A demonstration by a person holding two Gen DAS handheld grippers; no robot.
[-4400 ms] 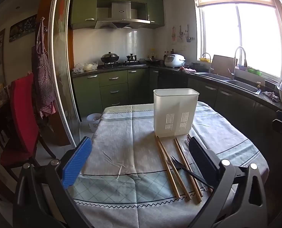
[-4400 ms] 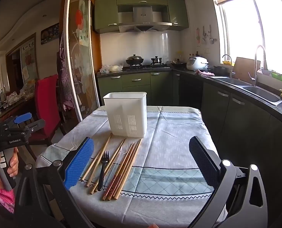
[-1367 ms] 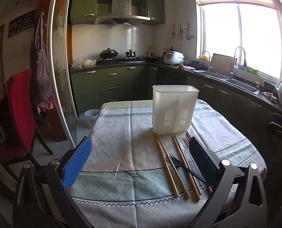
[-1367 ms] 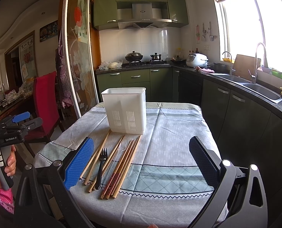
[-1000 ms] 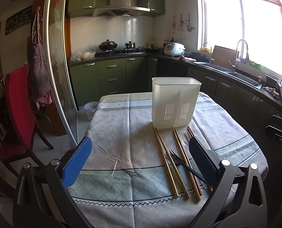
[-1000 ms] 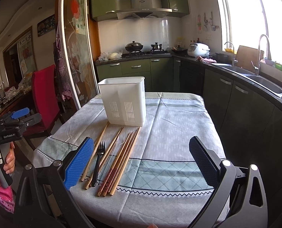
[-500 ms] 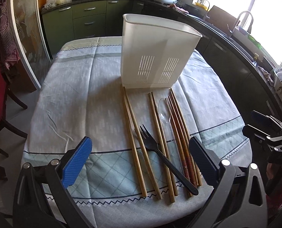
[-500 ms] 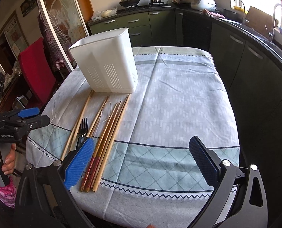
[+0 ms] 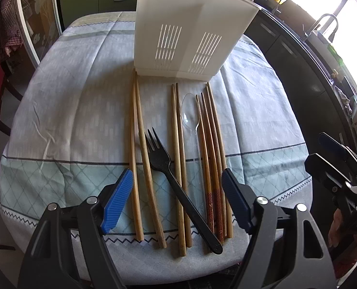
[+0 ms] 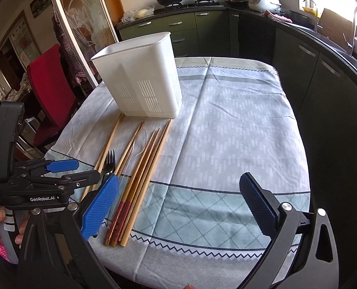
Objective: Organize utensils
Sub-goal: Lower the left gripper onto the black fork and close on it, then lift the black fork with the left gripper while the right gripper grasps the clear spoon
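A white slotted utensil holder (image 9: 188, 38) stands on the table; it also shows in the right wrist view (image 10: 142, 82). In front of it lie several wooden chopsticks (image 9: 137, 144), a black plastic fork (image 9: 168, 171), a clear plastic spoon (image 9: 190, 120) and dark red-ended chopsticks (image 9: 212, 159). My left gripper (image 9: 176, 200) is open and empty, low over the handle ends of the fork and chopsticks. My right gripper (image 10: 178, 207) is open and empty, over the front of the table to the right of the chopsticks (image 10: 144, 168). The fork (image 10: 109, 161) lies beside the left gripper's fingers (image 10: 62, 165).
The table wears a pale grey and green cloth (image 10: 226, 132) with its front edge close below both grippers. A red chair (image 10: 48, 91) stands at the left. Dark kitchen cabinets (image 10: 323, 77) and a sink counter run along the right.
Both grippers have moved forward and tilted down toward the table. The left one has dropped close over the utensils' handle ends. Nothing has been picked up.
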